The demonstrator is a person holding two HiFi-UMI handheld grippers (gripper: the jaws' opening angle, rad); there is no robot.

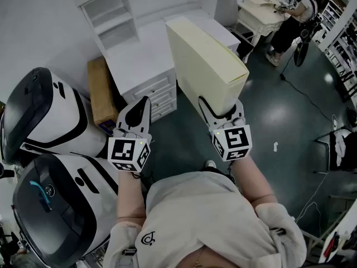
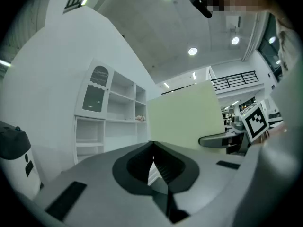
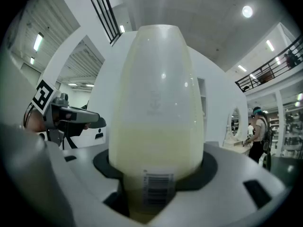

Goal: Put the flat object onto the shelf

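Our right gripper [image 1: 221, 115] has its jaws clamped on the near end of the pale flat object [image 1: 203, 60], raising it toward the far white shelf [image 1: 114, 24]. Our left gripper [image 1: 142, 106] hangs empty, jaws together.

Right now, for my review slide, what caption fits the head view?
Right gripper holds a pale flat box up near the white shelf unit; left gripper shut, empty.
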